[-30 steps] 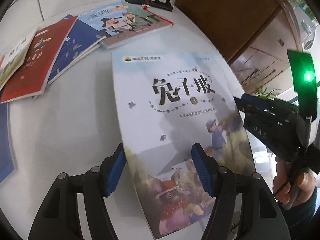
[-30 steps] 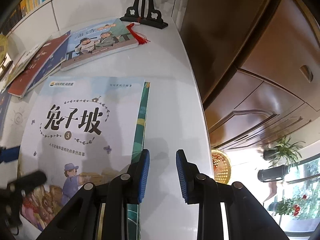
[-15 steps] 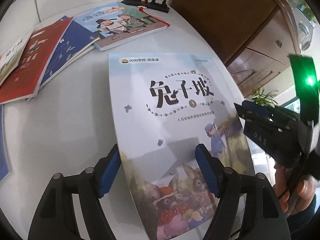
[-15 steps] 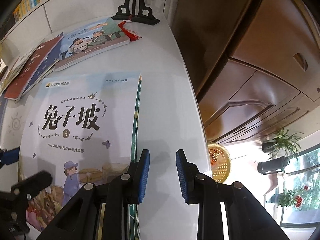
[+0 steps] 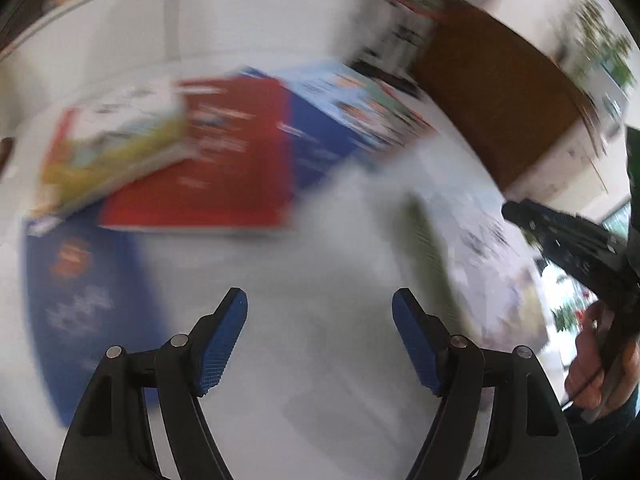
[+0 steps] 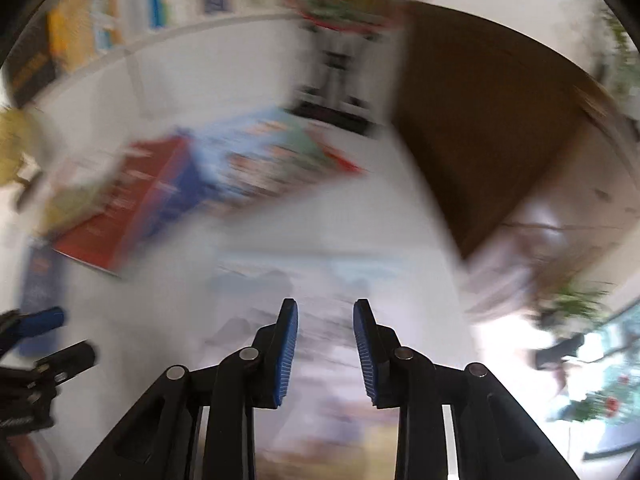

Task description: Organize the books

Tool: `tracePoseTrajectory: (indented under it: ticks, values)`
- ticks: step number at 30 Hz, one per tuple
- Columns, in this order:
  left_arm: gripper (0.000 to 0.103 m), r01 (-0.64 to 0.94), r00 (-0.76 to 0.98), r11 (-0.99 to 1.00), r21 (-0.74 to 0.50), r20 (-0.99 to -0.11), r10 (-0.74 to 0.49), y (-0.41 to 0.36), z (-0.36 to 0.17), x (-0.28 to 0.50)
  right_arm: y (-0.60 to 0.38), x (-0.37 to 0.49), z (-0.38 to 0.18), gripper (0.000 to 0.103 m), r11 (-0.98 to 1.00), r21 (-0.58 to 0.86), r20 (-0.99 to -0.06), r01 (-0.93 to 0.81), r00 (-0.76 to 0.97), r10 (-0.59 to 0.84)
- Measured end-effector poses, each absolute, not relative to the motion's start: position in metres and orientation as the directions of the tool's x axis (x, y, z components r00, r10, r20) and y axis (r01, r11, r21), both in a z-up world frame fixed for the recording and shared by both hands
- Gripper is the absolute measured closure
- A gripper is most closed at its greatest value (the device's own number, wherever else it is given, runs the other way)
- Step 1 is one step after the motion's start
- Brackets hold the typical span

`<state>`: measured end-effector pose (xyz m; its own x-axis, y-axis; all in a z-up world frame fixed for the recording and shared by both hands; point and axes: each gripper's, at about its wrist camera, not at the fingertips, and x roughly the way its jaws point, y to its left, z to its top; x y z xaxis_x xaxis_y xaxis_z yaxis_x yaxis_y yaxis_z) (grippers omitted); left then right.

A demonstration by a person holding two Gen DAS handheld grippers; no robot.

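Books are lying fanned out on the white bench — a dark blue book at the far left, then a red book overlapping another blue one, all smeared by blur. The left hand-held gripper is hovering over bare bench with its jaws standing wide and nothing between them, having just been opening. Further right, a pale illustrated book is lying flat beneath the right hand-held gripper — its jaws are parted narrowly, have just been opening, and are gripping nothing. A brown cabinet is standing at the far right.
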<state>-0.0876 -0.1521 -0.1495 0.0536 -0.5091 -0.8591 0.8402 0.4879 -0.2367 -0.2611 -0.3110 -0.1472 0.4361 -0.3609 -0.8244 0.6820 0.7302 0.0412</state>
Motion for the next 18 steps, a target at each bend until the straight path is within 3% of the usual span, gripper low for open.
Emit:
tracePoseTrajectory:
  ticks: [7, 18]
  values:
    - [0.030, 0.774, 0.227, 0.618, -0.139, -0.850, -0.475, -0.107, -0.126, 0.050, -0.256, -0.125, -0.123, 0.054, 0.829, 0.197, -0.772, 0.523, 0.604, -0.197]
    - [0.030, 0.764, 0.192, 0.618, -0.183, -0.851, -0.490, -0.102, -0.141, 0.152, -0.254, 0.000, -0.160, 0.051, 0.801, 0.244, -0.831, 0.547, 0.544, -0.118]
